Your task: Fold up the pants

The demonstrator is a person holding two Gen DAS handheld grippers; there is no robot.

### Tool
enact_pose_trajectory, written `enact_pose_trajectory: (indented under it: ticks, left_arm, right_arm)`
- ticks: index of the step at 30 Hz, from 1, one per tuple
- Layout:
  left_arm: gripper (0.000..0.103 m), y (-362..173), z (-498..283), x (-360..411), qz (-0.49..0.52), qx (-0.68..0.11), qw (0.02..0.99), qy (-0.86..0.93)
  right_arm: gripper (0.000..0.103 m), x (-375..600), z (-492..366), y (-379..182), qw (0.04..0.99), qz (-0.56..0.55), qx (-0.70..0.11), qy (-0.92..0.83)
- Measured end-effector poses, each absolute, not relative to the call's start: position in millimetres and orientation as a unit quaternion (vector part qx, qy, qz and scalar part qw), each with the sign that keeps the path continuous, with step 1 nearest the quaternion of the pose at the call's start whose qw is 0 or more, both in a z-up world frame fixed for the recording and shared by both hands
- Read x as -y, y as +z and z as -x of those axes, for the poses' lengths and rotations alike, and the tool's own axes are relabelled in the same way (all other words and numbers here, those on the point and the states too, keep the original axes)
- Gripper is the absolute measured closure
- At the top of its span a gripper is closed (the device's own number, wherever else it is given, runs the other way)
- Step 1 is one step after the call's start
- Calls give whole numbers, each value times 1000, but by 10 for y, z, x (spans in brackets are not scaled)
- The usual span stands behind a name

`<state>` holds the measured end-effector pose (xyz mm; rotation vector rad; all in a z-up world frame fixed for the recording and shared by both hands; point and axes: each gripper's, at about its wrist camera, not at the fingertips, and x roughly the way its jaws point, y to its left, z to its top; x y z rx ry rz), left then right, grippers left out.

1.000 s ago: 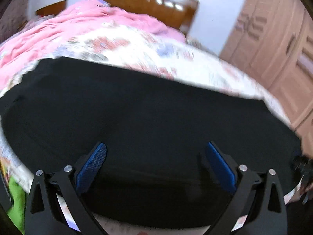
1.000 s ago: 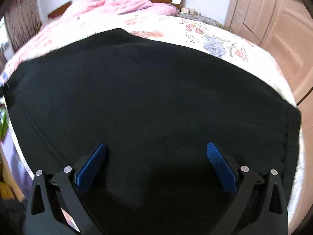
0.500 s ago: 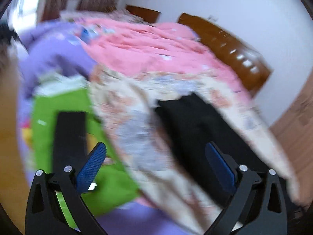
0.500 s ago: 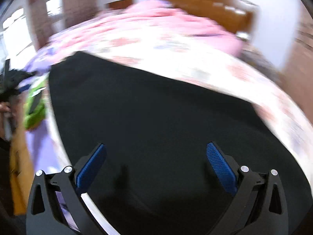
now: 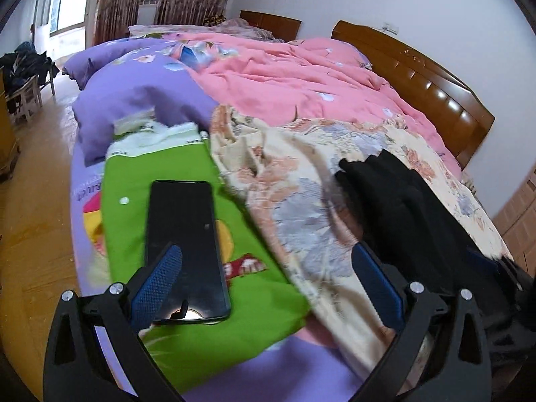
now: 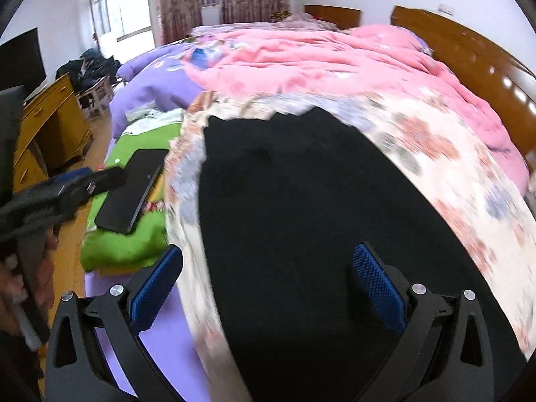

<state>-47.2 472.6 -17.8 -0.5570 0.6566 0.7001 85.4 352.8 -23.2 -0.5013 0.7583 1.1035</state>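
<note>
My left gripper (image 5: 264, 288): jaws spread wide, holding nothing, over a phone (image 5: 184, 251) on green fabric (image 5: 134, 184).
My right gripper (image 6: 266, 284): jaws spread wide, empty, above the pants (image 6: 301, 217).
Pants: black, lying flat on the floral sheet (image 6: 452, 154) (far edge motion-blurred).
Beyond: pink quilt (image 6: 318, 60), purple bedding (image 5: 140, 90), wooden headboard (image 5: 425, 77).
My left hand (image 6: 37, 264): gripping its tool at the right view's left edge.

- The black phone (image 5: 184, 241) on the green cloth (image 5: 127, 234) blocks the bed's left edge.
- The black pants (image 6: 301, 217) lie flat, with open room above them.
</note>
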Motion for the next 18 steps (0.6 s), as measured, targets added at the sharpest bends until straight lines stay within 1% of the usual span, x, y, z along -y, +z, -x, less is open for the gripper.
enact_pose_trajectory:
  ticks: [5,6,7,8,10,12,14,16,18]
  left_arm:
    - [2,-243,533,-4748,265,-330,851,313]
    - [2,-267,528,-4748,267,-332,850,310]
    - [2,-292,515,-4746,272,-333,851,302]
    - [2,-316,498,-4738,277,-334,851,295]
    - [2,-355,456,-4723,284,-336,852,283]
    - [2,-385,397,-4710,294,-336,854,267]
    - [2,-395,350,-4725,314,-331,854,251]
    - [2,-395,311,-4757,343,-320,853,231]
    - [2,-380,224,-4810,379,-306,852,192]
  right_arm:
    - [6,-3900,-781,-375,751,284,-333,495]
    - [18,-3913,-791,-399,754,291,-329,488]
    - [26,-3932,-814,-423,754,293,-332,484]
    - [30,-3927,-830,-454,753,292,-337,483]
    - [35,-3896,-860,-455,754,280,-338,488]
    - [57,-3810,-878,-392,751,254,-336,508]
    - [66,-3742,-917,-355,749,229,-340,520]
    - [68,-3694,-968,-346,748,203,-350,525]
    - [69,-3649,-1031,-366,744,175,-365,531]
